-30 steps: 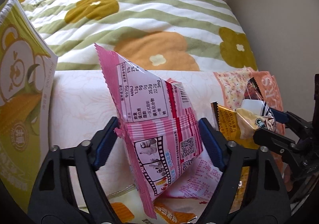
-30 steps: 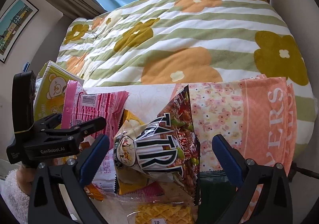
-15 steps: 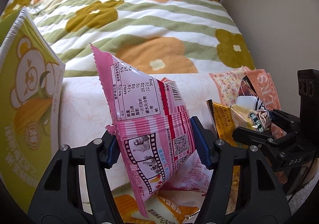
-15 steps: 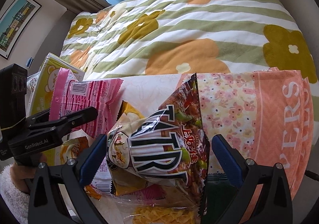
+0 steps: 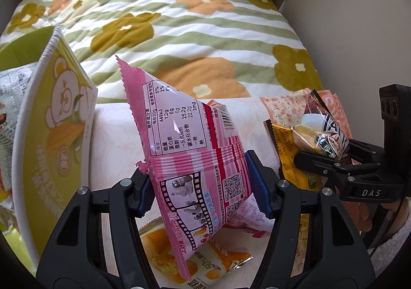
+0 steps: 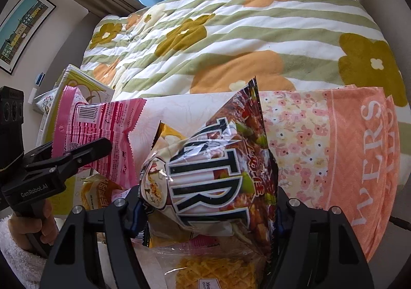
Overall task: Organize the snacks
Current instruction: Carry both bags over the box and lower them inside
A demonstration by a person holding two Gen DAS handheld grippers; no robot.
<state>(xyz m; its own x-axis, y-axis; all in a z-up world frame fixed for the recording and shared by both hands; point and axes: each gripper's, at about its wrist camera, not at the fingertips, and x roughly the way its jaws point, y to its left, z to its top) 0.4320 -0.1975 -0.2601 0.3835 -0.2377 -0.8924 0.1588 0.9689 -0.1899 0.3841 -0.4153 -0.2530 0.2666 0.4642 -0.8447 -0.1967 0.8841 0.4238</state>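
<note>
My left gripper is shut on a pink striped snack bag and holds it upright above the snack pile. The pink bag also shows in the right wrist view, with the left gripper clamped on it. My right gripper is shut on a dark brown and white chip bag and holds it up beside the pink bag. In the left wrist view the right gripper holds that chip bag at the right.
A white table top carries loose snack packs: an orange one and a yellow waffle-snack pack. A green bear-print box stands at the left. A pink floral cloth bin sits at the right. A flowered quilt lies behind.
Both grippers have closed: the left one onto the pink bag, the right one onto the chip bag. Both bags have risen a little off the pile.
</note>
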